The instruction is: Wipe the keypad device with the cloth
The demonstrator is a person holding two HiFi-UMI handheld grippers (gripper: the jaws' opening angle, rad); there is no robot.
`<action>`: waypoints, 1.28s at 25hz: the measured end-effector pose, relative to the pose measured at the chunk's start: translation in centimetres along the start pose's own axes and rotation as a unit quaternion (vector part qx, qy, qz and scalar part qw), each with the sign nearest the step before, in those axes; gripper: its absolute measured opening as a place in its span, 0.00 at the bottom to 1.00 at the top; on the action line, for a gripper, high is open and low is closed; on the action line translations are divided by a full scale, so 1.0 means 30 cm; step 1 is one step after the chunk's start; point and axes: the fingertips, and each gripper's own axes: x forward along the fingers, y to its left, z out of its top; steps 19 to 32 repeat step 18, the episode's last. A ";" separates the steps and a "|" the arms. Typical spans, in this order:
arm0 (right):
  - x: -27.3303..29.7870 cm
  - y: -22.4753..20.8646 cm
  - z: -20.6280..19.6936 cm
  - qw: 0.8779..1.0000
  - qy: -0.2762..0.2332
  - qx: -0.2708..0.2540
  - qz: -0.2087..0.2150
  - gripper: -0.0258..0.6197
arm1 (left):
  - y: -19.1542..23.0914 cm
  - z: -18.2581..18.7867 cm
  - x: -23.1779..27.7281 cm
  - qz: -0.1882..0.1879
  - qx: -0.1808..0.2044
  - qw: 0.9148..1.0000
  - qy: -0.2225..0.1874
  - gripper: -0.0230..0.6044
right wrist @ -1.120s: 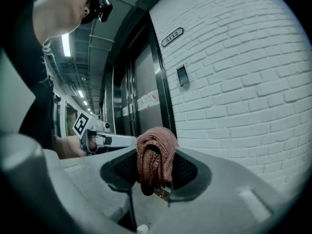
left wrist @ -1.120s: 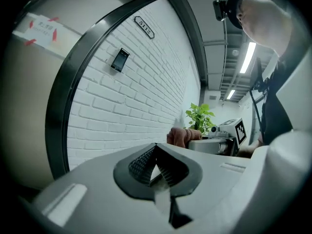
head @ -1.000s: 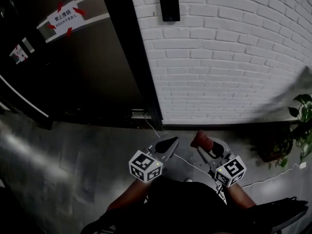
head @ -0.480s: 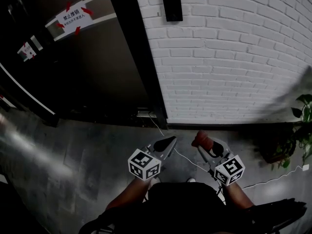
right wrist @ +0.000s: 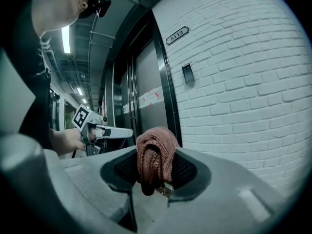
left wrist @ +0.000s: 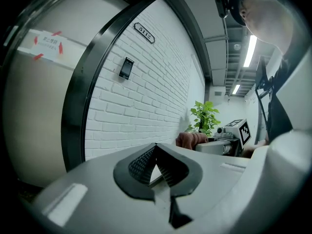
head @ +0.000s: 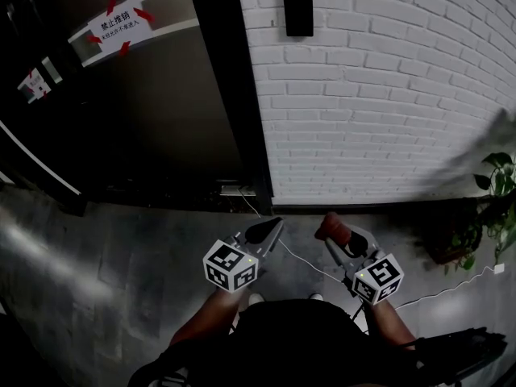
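Cloth (right wrist: 155, 152) pinched in the right gripper (head: 333, 230), keypad device (head: 297, 9) up on the brick wall (head: 387, 95).

From where I stand, the person holds both grippers low in front of the body, side by side and a little apart, pointing toward the foot of the wall. The right one's jaws are pressed onto a bunched reddish-brown cloth, which bulges out above the pads and hangs a short way below them. The left gripper (left wrist: 156, 149) has its jaw tips pressed together with nothing between them. The keypad device is a small dark upright panel fixed to the white bricks, just right of the dark door frame (head: 230, 87) and well above both grippers, neither of which touches it. A sign (head: 121, 24) is taped to the door at left, a potted plant (head: 498, 192) stands at far right, and a thin cable (head: 302, 263) trails across the grey floor.
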 end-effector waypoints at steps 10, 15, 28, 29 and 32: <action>0.054 0.070 -0.020 1.000 0.007 -0.002 -0.019 0.25 | 0.034 -0.002 -0.055 -0.022 0.003 1.000 0.005 0.06; 0.058 0.083 -0.022 1.000 0.010 -0.005 -0.026 0.25 | 0.032 0.000 -0.068 -0.029 0.007 1.000 0.006 0.06; 0.058 0.095 -0.028 1.000 0.012 -0.005 -0.027 0.25 | 0.029 -0.003 -0.081 -0.032 0.009 0.999 0.008 0.06; 0.058 0.095 -0.028 1.000 0.012 -0.005 -0.027 0.25 | 0.029 -0.003 -0.081 -0.032 0.009 0.999 0.008 0.06; 0.058 0.095 -0.028 1.000 0.012 -0.005 -0.027 0.25 | 0.029 -0.003 -0.081 -0.032 0.009 0.999 0.008 0.06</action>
